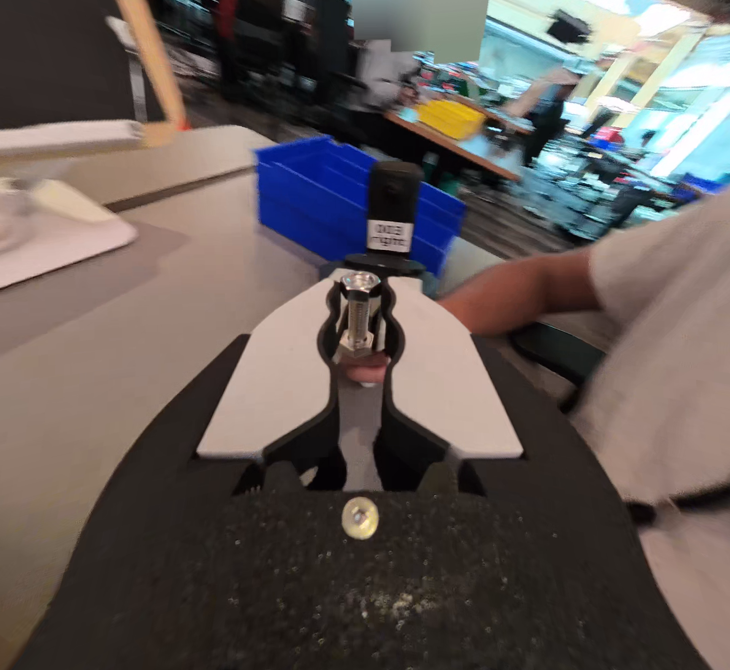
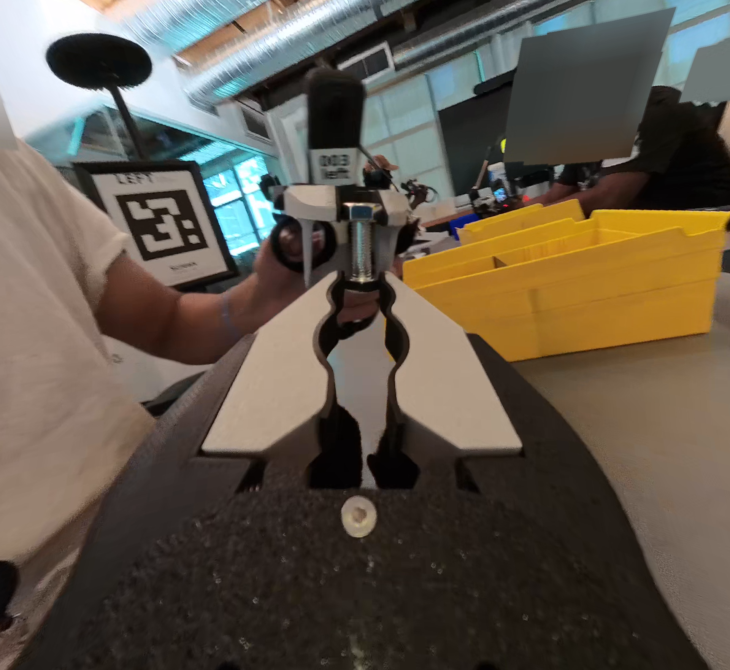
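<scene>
Silver hex-headed steel bolt [image 2: 361,244] is held between two hand-held grippers above a grey worktable [image 1: 118,335], its threaded shank standing roughly upright and crosswise to both sets of fingers. In the left wrist view, a white moulded base [image 1: 59,240] sits at far left on the table and a blue plastic storage bin [image 1: 316,192] stands behind the centre. The left gripper [image 1: 359,287] is clamped at its fingertips on the bolt's hex head, black pads pressed to either side, and the shank runs down from there through the gap between the fingers. A person's bare forearm [image 1: 525,295] and pale sleeve fill the right edge. In the right wrist view, a pale sleeve and another forearm [image 2: 177,319] come in from the left, ahead of a framed black-and-white marker card [image 2: 158,220]. At centre the right gripper [image 2: 361,283] is closed at its very tips on a silver hex nut [image 2: 361,277] threaded on the bolt's lower end. Stacked yellow plastic bins [image 2: 572,295] rest on the table to the right. The two ends thus sit in opposite grips: head above in the left tool, nut below in the right. The bolt's long axis joins the two fingertips, clear of the table and every bin. Each gripper is equally close to it, one at each end.
</scene>
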A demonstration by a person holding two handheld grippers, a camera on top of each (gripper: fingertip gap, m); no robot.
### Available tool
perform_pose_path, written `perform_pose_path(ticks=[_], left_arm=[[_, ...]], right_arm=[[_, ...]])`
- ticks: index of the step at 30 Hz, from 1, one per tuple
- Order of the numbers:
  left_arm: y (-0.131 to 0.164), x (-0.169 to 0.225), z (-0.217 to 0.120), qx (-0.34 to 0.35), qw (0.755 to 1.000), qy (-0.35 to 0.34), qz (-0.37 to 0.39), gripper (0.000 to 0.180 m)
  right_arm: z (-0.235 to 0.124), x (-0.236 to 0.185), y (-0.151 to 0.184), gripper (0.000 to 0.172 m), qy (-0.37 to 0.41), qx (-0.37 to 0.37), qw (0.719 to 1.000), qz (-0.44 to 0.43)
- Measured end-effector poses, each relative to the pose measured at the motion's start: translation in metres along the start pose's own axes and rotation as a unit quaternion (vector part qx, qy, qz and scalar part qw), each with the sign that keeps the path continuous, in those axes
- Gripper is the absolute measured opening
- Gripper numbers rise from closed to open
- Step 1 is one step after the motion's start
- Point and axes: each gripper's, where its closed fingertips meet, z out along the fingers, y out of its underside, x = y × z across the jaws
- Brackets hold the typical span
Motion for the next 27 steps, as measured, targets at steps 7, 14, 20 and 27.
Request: perform_pose_path(ticks=[7, 14, 20, 27], left_arm=[[0.003, 0.041, -0.013, -0.120, 0.946, 0.301, 0.003, 0.018], [-0.002, 0.040, 0.000, -0.135, 0.930, 0.342, -0.007, 0.021], [-0.009, 0.020, 0.000, -0.056, 0.973, 0.221, -0.024, 0.055], [0.011, -0.033, -0.008, -0.049, 0.990, -0.107, 0.079, 0.051]], right_arm=[[0.003, -0.042, -0.001, 0.016, -0.147, 0.011, 0.984, 0.096], [-0.002, -0.039, -0.008, 0.016, -0.163, 0.028, 0.977, 0.131], [0.000, -0.006, 0.001, 0.015, -0.064, 0.009, 0.993, 0.094], [-0.005, 0.042, 0.023, 0.017, 0.185, -0.118, 0.956, -0.196]])
